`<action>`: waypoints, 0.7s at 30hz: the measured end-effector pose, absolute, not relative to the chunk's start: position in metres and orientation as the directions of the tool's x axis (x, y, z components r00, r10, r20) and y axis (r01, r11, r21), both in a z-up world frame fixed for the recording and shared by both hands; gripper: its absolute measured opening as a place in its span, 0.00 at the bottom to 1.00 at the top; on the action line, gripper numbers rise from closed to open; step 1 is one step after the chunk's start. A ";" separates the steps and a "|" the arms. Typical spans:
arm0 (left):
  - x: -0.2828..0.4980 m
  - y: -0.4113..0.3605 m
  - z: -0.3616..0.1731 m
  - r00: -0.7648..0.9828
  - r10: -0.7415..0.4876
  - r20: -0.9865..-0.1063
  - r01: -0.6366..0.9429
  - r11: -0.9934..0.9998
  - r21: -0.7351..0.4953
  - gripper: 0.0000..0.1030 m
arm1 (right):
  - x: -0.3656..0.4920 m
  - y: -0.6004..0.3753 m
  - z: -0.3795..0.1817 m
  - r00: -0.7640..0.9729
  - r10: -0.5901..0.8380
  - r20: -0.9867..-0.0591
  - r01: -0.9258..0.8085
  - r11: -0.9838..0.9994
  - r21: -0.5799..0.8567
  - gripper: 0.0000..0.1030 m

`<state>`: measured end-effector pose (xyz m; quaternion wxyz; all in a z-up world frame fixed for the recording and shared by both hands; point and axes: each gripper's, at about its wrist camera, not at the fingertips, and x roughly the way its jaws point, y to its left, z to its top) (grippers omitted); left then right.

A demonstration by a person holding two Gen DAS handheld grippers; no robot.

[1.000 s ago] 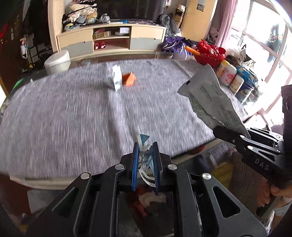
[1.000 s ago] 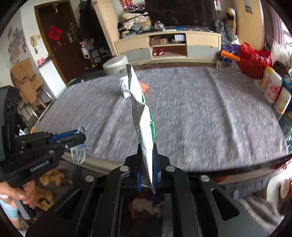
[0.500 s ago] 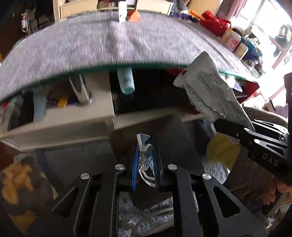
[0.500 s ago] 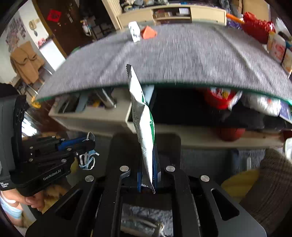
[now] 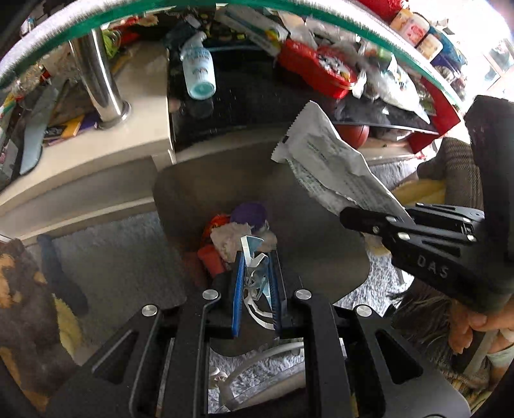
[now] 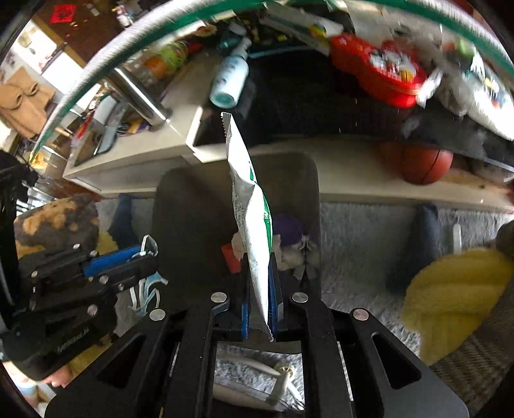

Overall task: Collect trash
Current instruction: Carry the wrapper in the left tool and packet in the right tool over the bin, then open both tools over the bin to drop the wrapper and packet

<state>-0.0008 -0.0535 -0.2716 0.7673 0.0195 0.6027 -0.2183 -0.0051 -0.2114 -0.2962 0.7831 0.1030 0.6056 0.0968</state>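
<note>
Left gripper [image 5: 256,283] clamped a crumpled blue-white plastic scrap [image 5: 253,276] – right gripper [image 6: 259,299] pinched a white-green foil wrapper [image 6: 252,222]; both over the dark grey bin [image 5: 180,189], contents half hidden, blurred.

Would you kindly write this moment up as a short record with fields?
Left gripper: shut on a crumpled blue-and-white scrap
Right gripper: shut on a white-and-green wrapper
Bin: dark, on the floor below both grippers
Bin contents: a purple item, red pieces, pale crumpled paper
Surroundings: grey rug, glass table edge above, basketball on the low shelf
Stage: both pieces held over the bin, not yet dropped
</note>
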 end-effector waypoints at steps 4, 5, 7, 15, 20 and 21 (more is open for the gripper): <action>0.000 -0.053 -0.282 0.140 -0.314 -0.939 0.349 0.903 -0.250 0.13 | -0.001 -0.211 -0.300 0.242 0.274 -0.931 -0.019 0.960 0.278 0.10; 0.000 -0.054 -0.283 0.134 -0.315 -0.940 0.347 0.903 -0.253 0.13 | -0.001 -0.210 -0.300 0.240 0.273 -0.932 -0.021 0.961 0.276 0.11; 0.001 -0.053 -0.285 0.121 -0.321 -0.939 0.343 0.902 -0.264 0.13 | 0.000 -0.207 -0.300 0.240 0.271 -0.932 -0.025 0.962 0.273 0.13; 0.005 -0.051 -0.292 0.100 -0.326 -0.940 0.328 0.903 -0.278 0.16 | 0.002 -0.211 -0.302 0.237 0.267 -0.934 -0.005 0.962 0.274 0.14; 0.006 -0.050 -0.291 0.106 -0.319 -0.942 0.322 0.907 -0.272 0.23 | 0.004 -0.214 -0.301 0.249 0.260 -0.933 0.008 0.963 0.270 0.33; 0.006 -0.050 -0.291 0.109 -0.317 -0.942 0.323 0.908 -0.268 0.28 | 0.003 -0.215 -0.300 0.260 0.259 -0.930 0.014 0.962 0.272 0.44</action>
